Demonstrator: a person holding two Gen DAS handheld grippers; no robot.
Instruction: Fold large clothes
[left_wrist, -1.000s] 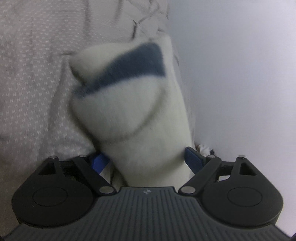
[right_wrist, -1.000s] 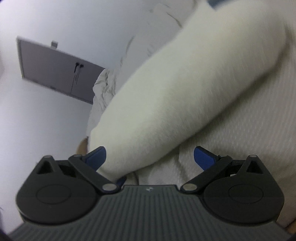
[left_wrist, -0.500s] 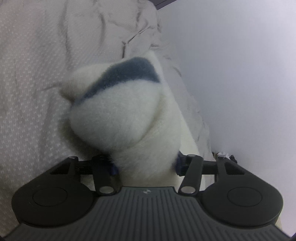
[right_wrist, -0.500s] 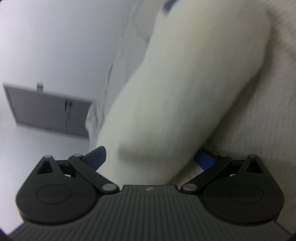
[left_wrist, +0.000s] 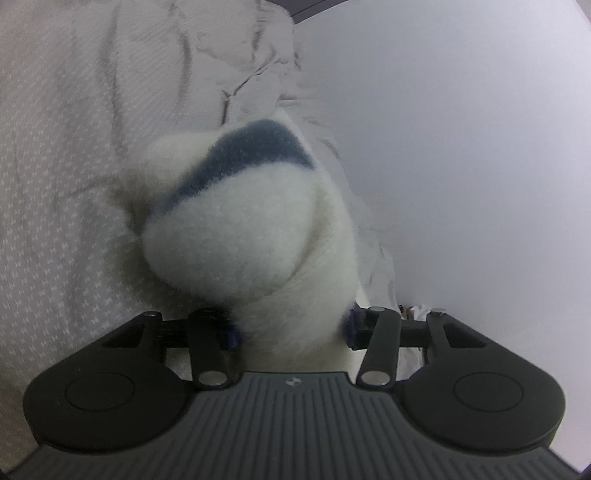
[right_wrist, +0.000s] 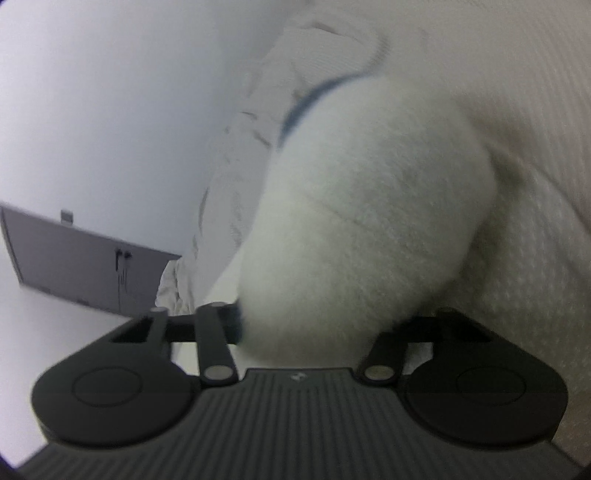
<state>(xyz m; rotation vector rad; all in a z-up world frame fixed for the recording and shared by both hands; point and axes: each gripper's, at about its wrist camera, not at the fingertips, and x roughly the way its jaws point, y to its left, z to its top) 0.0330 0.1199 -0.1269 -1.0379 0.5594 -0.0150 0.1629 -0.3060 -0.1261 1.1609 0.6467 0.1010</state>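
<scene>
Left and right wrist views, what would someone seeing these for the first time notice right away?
A bulky, fluffy white garment with a dark blue band fills the middle of both views, bunched up over a pale patterned bedspread. The left gripper and the right gripper are each clamped on a thick fold of it. A plain white wall runs along the bed.

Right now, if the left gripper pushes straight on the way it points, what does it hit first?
The left gripper is already shut on the white fleece garment, so that bundle moves with it. Beyond it the patterned bedspread looks like the first contact, though depth is unclear.
</scene>
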